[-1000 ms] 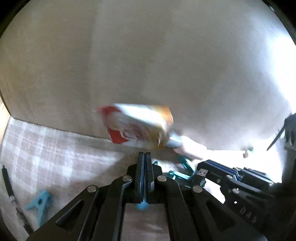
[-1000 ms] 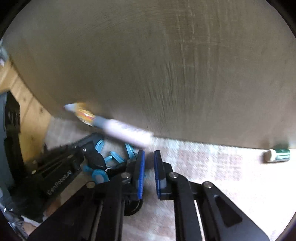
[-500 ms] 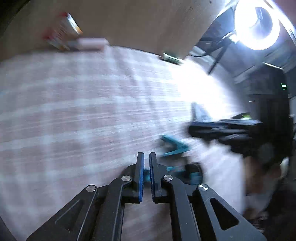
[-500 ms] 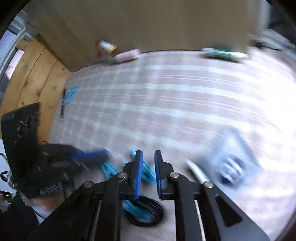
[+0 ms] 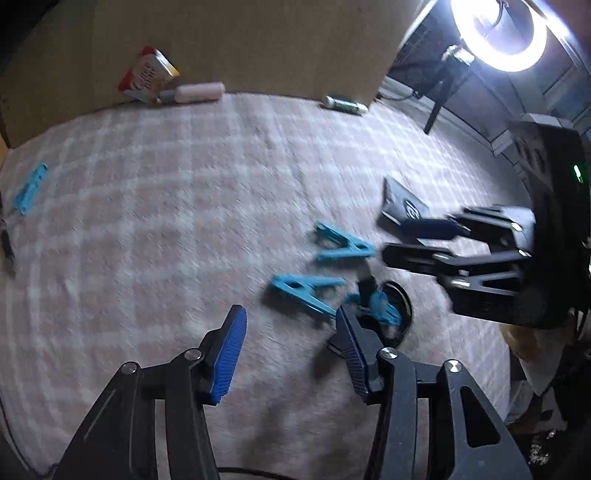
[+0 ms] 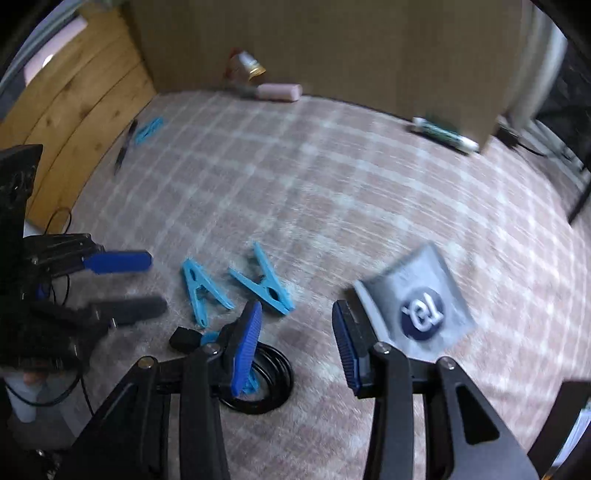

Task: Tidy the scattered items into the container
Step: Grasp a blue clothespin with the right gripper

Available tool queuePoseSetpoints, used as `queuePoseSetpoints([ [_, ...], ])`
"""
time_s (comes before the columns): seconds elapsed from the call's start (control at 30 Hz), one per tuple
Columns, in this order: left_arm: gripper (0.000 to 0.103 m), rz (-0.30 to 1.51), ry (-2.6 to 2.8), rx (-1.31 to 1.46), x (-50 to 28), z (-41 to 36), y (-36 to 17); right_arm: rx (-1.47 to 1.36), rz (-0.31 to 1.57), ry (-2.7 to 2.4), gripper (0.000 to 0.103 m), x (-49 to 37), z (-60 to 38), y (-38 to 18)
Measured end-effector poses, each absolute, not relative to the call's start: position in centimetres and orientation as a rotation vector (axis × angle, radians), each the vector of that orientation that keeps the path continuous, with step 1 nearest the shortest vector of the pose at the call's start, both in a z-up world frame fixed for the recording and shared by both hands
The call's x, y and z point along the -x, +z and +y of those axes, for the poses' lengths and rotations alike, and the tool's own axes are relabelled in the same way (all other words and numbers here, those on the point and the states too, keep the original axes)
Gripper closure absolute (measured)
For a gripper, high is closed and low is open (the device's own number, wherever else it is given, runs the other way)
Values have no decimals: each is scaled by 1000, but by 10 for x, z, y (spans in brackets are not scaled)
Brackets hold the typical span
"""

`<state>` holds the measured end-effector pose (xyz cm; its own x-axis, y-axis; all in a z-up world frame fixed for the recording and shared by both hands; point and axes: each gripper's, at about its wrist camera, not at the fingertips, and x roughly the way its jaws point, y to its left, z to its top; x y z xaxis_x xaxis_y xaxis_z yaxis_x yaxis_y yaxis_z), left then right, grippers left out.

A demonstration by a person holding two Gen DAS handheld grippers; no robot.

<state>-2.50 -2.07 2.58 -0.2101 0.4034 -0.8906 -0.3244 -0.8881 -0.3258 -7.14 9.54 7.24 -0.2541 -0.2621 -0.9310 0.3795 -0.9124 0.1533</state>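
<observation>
Both grippers are open and empty above a checked pink cloth. My left gripper [image 5: 290,334] hovers just in front of two blue clothes pegs [image 5: 306,291] [image 5: 343,245] and a black coiled cable [image 5: 397,310]. My right gripper [image 6: 297,334] hovers over the same pegs [image 6: 201,293] [image 6: 267,282], the cable [image 6: 266,384] and a grey pouch with a round logo [image 6: 417,308]. A large cardboard box [image 5: 240,44] stands at the far edge, with a red snack packet [image 5: 147,75], a pink tube [image 5: 201,91] and a green tube [image 5: 345,105] lying against it.
Another blue peg [image 5: 31,186] and a dark pen [image 6: 123,149] lie at the far left. A wooden wall [image 6: 62,110] borders the left side. A ring light [image 5: 498,35] glares at the right. The other gripper shows in each view [image 5: 480,254] [image 6: 74,288].
Both grippers have pulled back from the cardboard box, swung down over the pegs and cable, and opened their jaws wide from nearly shut.
</observation>
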Motion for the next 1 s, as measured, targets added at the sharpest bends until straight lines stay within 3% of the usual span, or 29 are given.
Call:
queuePoseSetpoints([
  [0.2,61,-129,2146,1637,31,-15,17,-1604,296,-2143,64,88,64,54],
  [0.5,69,23,2240,1627,45,0,10,-1613,438,-2114,65,110,46,39],
  [0.63,74,22,2247,1621,42,-3,11,-1627,380,-2153,80,122,55,35],
  [0.7,76,1,2248,1615,41,-4,12,-1632,331,-2165,83,124,59,34],
  [0.73,88,-12,2249,1612,41,-6,12,-1635,309,-2178,86,125,61,33],
  [0.77,96,-25,2249,1608,41,-6,13,-1638,284,-2190,86,126,63,32],
  [0.83,99,-22,2262,1602,40,-6,15,-1639,240,-2207,86,127,66,32],
  [1.0,100,-29,2277,1597,39,-5,15,-1633,185,-2246,86,128,69,30],
])
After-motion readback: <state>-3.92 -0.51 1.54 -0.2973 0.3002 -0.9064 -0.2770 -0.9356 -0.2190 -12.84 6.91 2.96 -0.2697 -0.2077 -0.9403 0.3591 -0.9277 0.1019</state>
